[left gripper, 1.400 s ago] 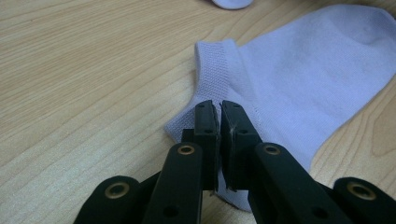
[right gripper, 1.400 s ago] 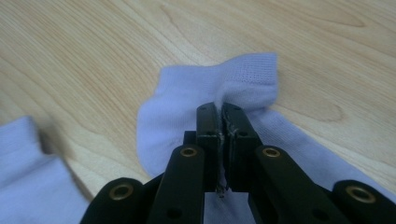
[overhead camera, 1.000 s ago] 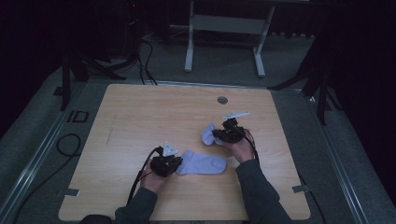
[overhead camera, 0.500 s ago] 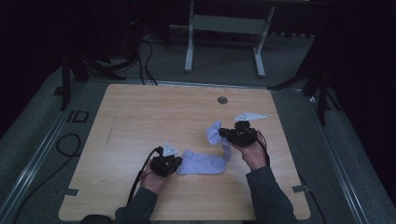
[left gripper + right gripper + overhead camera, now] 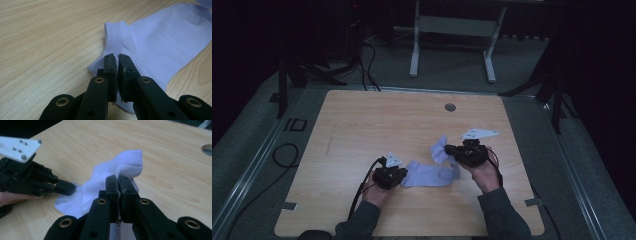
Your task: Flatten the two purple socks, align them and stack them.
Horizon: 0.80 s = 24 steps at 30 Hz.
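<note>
The sock (image 5: 429, 174) is lying pale and lilac near the front of the wooden table (image 5: 362, 125), stretched between both tools; the left gripper (image 5: 117, 61) is pinching its cuff edge down against the wood, seemingly as an anchor; the right gripper (image 5: 119, 182), pressed together on the toe end, is holding that end off the table, probably to fold it over toward the cuff.

A pale wooden table (image 5: 362, 125) stands on grey carpet (image 5: 252, 165); beyond it, a white metal frame (image 5: 452, 30) and black cables (image 5: 367, 55) sit in darkness.
</note>
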Available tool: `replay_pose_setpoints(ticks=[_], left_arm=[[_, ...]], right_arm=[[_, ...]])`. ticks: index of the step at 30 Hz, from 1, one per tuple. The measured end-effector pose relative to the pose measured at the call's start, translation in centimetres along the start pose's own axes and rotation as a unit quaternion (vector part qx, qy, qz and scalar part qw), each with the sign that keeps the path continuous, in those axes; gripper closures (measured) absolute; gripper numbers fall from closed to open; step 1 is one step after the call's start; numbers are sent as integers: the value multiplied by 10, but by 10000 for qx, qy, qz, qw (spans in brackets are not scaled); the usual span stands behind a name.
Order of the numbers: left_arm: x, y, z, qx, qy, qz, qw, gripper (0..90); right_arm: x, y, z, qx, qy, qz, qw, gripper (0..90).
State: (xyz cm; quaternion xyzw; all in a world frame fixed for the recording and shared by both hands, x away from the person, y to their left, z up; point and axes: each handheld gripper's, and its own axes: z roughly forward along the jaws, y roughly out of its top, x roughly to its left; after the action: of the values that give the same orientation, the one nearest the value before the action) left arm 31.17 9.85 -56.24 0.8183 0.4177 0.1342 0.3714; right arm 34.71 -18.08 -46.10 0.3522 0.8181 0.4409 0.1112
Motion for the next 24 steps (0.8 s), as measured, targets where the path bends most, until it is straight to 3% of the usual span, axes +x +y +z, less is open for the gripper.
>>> replay_pose_setpoints(ticks=[10, 12, 13, 15, 16, 18, 21, 24], left_arm=[[1, 0, -1, -35, 10, -85, 10000, 829], [2, 0, -3, -120, 119, -96, 9998, 822], [4, 0, -7, -277, 192, -142, 9993, 835], [4, 0, -9, -372, 184, -227, 9989, 848], [7, 1, -17, -547, 150, -299, 9979, 848], [8, 2, -22, -623, 61, -359, 9974, 846], [8, 2, -25, -664, -50, -401, 9970, 834], [1, 3, -27, -674, -302, -378, 9966, 798]], right_arm=[[15, -7, 26, 198, 244, 18, 9995, 870], [20, -11, 36, 285, 327, 18, 9991, 869], [21, -12, 39, 306, 335, 21, 9990, 870], [22, -14, 42, 333, 347, 26, 9988, 870], [23, -15, 43, 345, 364, 39, 9987, 870], [23, -17, 48, 367, 384, 70, 9986, 870], [24, -18, 50, 380, 385, 75, 9985, 870], [25, -19, 52, 337, 385, 93, 9986, 870]])
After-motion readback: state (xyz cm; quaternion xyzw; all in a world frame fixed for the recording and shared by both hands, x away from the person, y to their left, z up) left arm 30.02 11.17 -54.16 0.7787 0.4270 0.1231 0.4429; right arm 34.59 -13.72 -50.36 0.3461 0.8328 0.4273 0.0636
